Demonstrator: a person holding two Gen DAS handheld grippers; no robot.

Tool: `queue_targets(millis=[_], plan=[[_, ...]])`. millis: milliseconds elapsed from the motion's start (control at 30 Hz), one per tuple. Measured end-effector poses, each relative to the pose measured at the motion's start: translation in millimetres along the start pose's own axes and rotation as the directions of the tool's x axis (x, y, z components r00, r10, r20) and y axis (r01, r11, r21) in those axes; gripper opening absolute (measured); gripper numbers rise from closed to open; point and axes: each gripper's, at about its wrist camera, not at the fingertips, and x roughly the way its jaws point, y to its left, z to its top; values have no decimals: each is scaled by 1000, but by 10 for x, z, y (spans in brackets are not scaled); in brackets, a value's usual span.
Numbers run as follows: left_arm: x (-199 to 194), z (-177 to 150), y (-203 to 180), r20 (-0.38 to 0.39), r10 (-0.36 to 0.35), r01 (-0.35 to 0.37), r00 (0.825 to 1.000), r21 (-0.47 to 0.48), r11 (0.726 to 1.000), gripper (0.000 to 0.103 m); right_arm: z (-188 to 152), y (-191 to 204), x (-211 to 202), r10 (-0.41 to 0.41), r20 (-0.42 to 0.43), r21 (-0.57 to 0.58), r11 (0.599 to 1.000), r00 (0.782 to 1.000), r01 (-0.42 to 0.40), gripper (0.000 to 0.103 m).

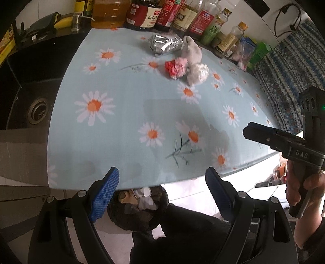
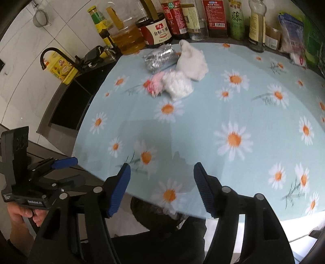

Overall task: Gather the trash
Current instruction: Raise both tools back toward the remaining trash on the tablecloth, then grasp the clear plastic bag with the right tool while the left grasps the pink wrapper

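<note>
Trash: foil wrapper [image 1: 165, 44], pink wad [image 1: 175, 68] and white tissues [image 1: 198, 74] are clustered at upper centre of the daisy cloth [image 1: 121, 121].
Bin: trash bag [image 1: 140, 207] lies at bottom centre, below the table edge.
Left gripper [image 1: 161, 195]: jaws apart, nothing held.
Right gripper [image 2: 161, 189]: jaws apart, nothing held.
Advice: one piece should be straddled squarely and pinched firmly before lifting; bottles [image 1: 182, 14] behind are to be avoided.

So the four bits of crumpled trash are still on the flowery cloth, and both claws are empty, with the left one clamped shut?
Nearly. The left claw is open, not shut; the left wrist view shows its blue pads well apart with nothing between. The trash does lie on the cloth, and the right claw is empty.
</note>
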Motion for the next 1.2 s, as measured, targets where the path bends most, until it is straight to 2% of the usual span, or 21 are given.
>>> queue_targets(millis=[400, 500, 867, 1067, 1167, 1200], plan=[[25, 328, -48, 23, 52, -51, 998, -69, 996, 84, 670, -208, 234, 21, -21, -58, 998, 1000, -23, 71], [42, 394, -67, 26, 67, -65, 997, -84, 994, 84, 778, -234, 313, 26, -28, -73, 997, 999, -28, 77], [152, 561, -158, 22, 126, -121, 992, -146, 982, 84, 1174, -317, 707, 48, -84, -124, 991, 995, -58, 77], [207, 603, -178, 22, 152, -145, 988, -186, 972, 84, 1265, -298, 893, 43, -117, -170, 983, 992, -62, 77], [221, 621, -191, 23, 161, -154, 987, -201, 967, 85, 1289, -286, 971, 43, -133, -187, 980, 990, -67, 72], [225, 626, -192, 23, 163, -155, 986, -204, 967, 85, 1299, -278, 1007, 38, -142, -197, 978, 989, -66, 67]])
